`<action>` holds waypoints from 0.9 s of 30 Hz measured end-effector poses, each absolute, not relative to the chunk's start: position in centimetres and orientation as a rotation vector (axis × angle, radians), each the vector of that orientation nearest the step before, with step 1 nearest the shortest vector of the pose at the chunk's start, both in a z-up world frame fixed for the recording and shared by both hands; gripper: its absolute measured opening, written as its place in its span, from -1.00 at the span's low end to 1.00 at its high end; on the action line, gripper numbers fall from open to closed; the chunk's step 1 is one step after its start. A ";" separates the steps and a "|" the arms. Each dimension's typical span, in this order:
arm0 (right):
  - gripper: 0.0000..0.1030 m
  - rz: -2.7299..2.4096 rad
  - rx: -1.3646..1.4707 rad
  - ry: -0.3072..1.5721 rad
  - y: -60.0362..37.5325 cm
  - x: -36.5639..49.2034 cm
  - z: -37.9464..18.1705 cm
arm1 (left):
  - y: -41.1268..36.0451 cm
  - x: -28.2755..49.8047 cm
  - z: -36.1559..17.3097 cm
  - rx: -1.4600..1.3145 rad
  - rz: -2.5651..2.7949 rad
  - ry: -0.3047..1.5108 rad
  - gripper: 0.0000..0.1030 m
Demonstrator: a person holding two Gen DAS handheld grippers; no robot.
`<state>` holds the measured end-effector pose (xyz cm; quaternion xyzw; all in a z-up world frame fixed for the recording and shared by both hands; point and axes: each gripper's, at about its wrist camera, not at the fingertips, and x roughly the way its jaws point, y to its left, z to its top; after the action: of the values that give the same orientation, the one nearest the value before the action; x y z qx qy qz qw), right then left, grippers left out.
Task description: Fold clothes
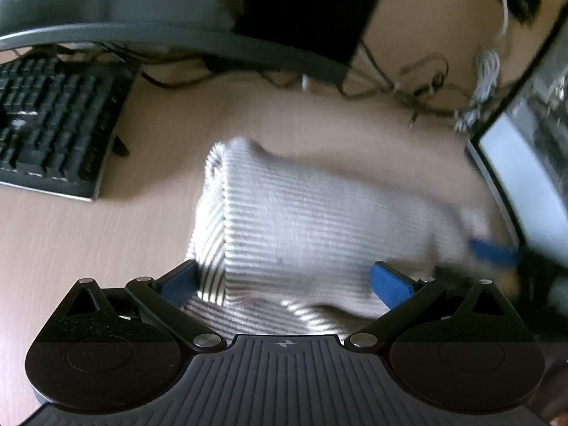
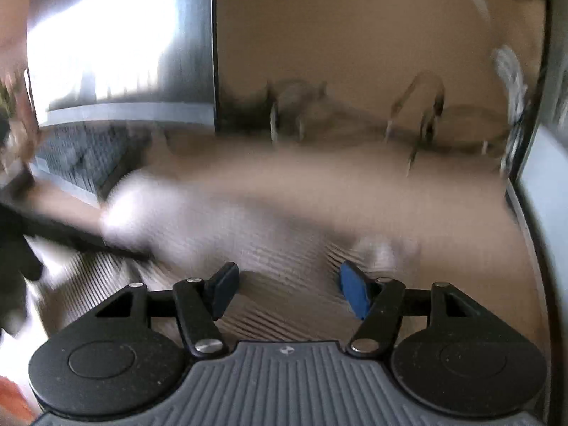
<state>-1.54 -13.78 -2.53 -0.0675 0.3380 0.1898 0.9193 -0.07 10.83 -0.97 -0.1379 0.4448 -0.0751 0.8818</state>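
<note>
1. Now mid-fold: the striped garment (image 1: 284, 220) lies bunched on the bench (image 1: 71, 241).
2. Left hand-held gripper (image 1: 284, 284) straddles it, jaws wide; right hand-held gripper (image 2: 287, 291) gapes, gripping nothing (blurred).
3. Next: pinch an edge.

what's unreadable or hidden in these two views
- Striped garment: near edge hidden under the left hand-held gripper in the left wrist view; type of garment unclear.
- Right wrist view: motion blur smears the garment and the keyboard.
- Whether the right hand-held gripper touches cloth: unclear.
- Cables: too blurred to trace.
</note>
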 end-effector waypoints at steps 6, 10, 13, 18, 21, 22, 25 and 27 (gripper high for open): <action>0.38 0.398 -0.191 0.692 -13.3 -2.6 -2.9 | 9.9 -0.9 1.9 -0.310 -0.277 0.812 1.00; 0.38 0.411 -0.197 0.701 -13.4 -2.6 -2.5 | 8.2 -0.4 -0.2 -0.272 -0.339 0.905 1.00; 0.51 0.450 -0.223 0.719 -13.6 -2.4 -2.1 | 8.7 0.1 -3.0 -0.315 -0.294 0.984 1.00; 0.51 0.509 -0.196 0.686 -13.8 -0.8 1.3 | 9.0 -0.2 -3.4 -0.325 -0.278 0.991 1.00; 0.49 0.566 -0.213 0.655 -12.1 2.0 2.7 | 9.5 -0.8 -3.0 -0.338 -0.260 0.986 1.00; 0.49 0.591 -0.224 0.653 -11.2 3.1 2.7 | 9.7 -1.1 -2.9 -0.344 -0.244 0.990 1.00; 0.52 0.695 -0.240 0.729 -8.7 6.5 1.1 | 10.6 -1.9 -1.7 -0.342 -0.181 1.004 1.00; 0.61 0.732 -0.264 0.769 -7.2 7.8 -0.3 | 11.2 -2.8 -1.0 -0.327 -0.136 0.996 1.00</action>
<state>7.77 -7.24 -0.26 -0.1255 0.3658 0.3481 0.8540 -2.76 11.25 -1.05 -0.1560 0.4752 -0.0649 0.8635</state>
